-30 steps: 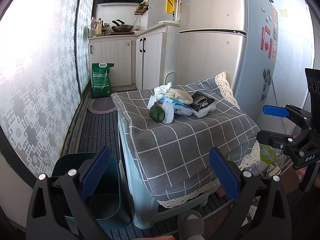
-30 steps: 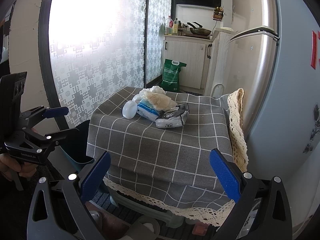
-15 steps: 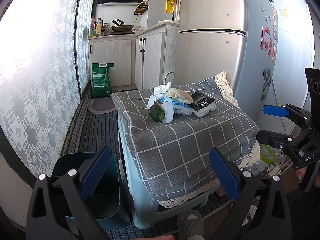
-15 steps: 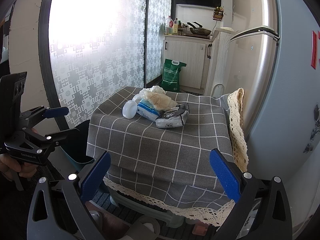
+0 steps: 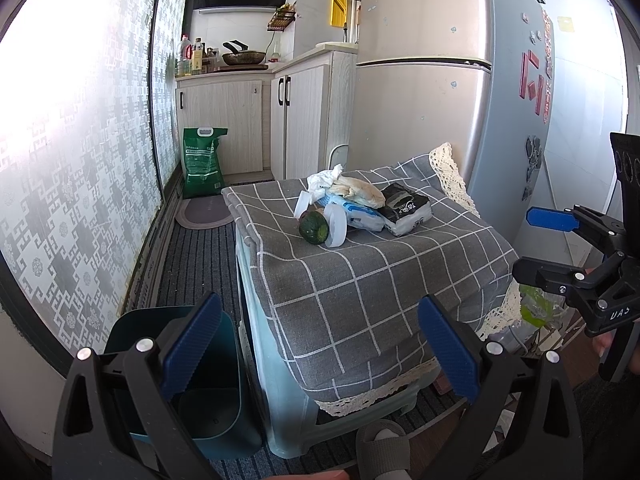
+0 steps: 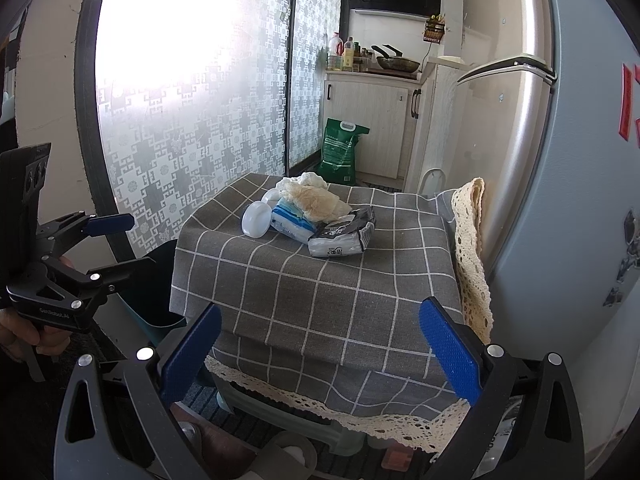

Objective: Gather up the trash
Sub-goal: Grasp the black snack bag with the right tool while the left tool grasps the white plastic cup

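A pile of trash sits on a small table covered by a grey checked cloth point(image 5: 360, 280): a dark green round fruit point(image 5: 314, 229), a white plastic lid point(image 5: 335, 226), a blue-white packet point(image 5: 360, 216), a black-white packet point(image 5: 406, 210), a beige crumpled bag point(image 5: 360, 192) and white tissue point(image 5: 322, 178). The pile also shows in the right wrist view point(image 6: 312, 212). A teal bin point(image 5: 176, 380) stands on the floor left of the table. My left gripper point(image 5: 318, 354) is open and empty, near the table's front. My right gripper point(image 6: 318, 354) is open and empty, at the table's near edge.
A silver fridge point(image 5: 440, 80) stands right behind the table. Kitchen cabinets point(image 5: 240, 120) and a green sack point(image 5: 202, 160) are at the back. A patterned glass door point(image 5: 80, 160) lines the left side. A slippered foot point(image 5: 384, 444) is under the left gripper.
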Demonstrator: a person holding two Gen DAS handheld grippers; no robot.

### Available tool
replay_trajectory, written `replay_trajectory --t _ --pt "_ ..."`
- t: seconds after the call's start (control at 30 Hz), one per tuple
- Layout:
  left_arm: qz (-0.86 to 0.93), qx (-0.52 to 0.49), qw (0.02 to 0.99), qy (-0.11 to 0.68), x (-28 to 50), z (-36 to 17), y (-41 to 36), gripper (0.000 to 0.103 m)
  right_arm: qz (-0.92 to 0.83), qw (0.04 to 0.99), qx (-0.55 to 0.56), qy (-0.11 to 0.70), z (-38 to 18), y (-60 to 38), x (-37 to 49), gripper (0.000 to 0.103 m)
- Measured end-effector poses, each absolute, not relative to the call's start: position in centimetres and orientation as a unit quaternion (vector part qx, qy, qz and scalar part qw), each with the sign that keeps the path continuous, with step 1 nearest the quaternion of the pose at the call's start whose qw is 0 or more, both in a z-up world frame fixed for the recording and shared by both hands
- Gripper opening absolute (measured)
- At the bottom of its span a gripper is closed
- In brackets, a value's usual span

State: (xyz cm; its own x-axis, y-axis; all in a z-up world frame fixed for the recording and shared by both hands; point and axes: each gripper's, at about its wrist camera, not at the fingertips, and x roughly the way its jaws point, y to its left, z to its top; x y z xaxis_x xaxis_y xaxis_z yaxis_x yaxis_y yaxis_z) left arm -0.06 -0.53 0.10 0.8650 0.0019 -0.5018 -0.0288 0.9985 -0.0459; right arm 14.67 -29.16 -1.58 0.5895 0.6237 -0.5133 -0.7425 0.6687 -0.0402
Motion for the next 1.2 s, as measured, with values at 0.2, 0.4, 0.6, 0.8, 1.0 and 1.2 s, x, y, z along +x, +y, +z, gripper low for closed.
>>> replay_trajectory --t 0.2,0.4,0.6,0.8,1.0,1.2 --pt "0.007 -0.021 0.967 0.255 -0.2 0.1 -0.3 0.100 0.396 0.877 -0.125 0.240 -1.3 -29.0 14.6 0.100" --pt "-0.008 -0.036 0.971 0.235 -0.4 0.9 0.4 0.085 0.415 0.867 -0.120 0.247 -1.0 -28.7 14.9 0.081" --pt "-0.042 -0.043 0.970 0.236 1.3 1.6 0.1 0.071 0.424 0.865 -0.118 0.239 -0.2 -28.0 15.5 0.067" --pt "-0.051 -0.030 0.964 0.259 4.2 1.2 -0.7 0.056 0.421 0.865 -0.117 0.246 0.3 -27.4 16.9 0.047" --pt "-0.049 -0.015 0.958 0.283 7.7 0.2 -1.2 0.052 0.414 0.863 -0.114 0.267 -0.5 -27.5 18.6 0.037" --pt "-0.038 -0.011 0.951 0.308 9.7 -0.9 -1.3 0.042 0.408 0.864 -0.104 0.277 -0.9 -27.9 20.4 0.031"
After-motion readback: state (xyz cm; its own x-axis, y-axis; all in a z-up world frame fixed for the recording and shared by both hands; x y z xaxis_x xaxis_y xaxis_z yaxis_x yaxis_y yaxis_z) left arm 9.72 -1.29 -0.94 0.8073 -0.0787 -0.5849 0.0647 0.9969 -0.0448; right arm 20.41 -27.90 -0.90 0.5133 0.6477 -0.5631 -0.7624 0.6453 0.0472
